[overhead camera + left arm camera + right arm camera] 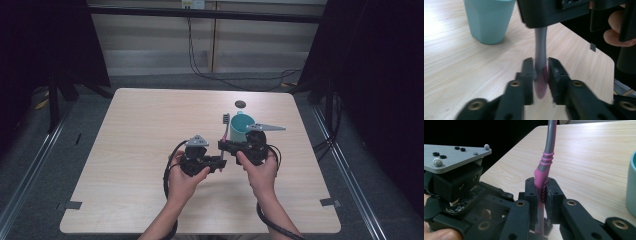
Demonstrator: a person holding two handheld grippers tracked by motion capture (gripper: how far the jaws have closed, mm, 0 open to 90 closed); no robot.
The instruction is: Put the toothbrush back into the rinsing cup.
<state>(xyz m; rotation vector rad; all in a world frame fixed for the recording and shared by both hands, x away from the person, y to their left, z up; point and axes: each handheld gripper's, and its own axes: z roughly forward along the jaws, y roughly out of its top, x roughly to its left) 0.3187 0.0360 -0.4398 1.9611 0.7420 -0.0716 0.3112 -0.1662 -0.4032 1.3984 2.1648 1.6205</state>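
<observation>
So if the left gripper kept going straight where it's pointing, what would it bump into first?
The left gripper is shut on the toothbrush. Straight ahead, just above it on the handle, sits the right gripper; it would probably bump that first. The teal cup stands off to the side.

Pink-and-grey toothbrush (543,180), upright, bristles up, beside teal cup (241,127)

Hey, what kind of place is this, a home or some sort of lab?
Probably a lab or recording space: a bare wooden table between dark curtains, cables along the floor, and only a toothbrush and cup as props.
</observation>
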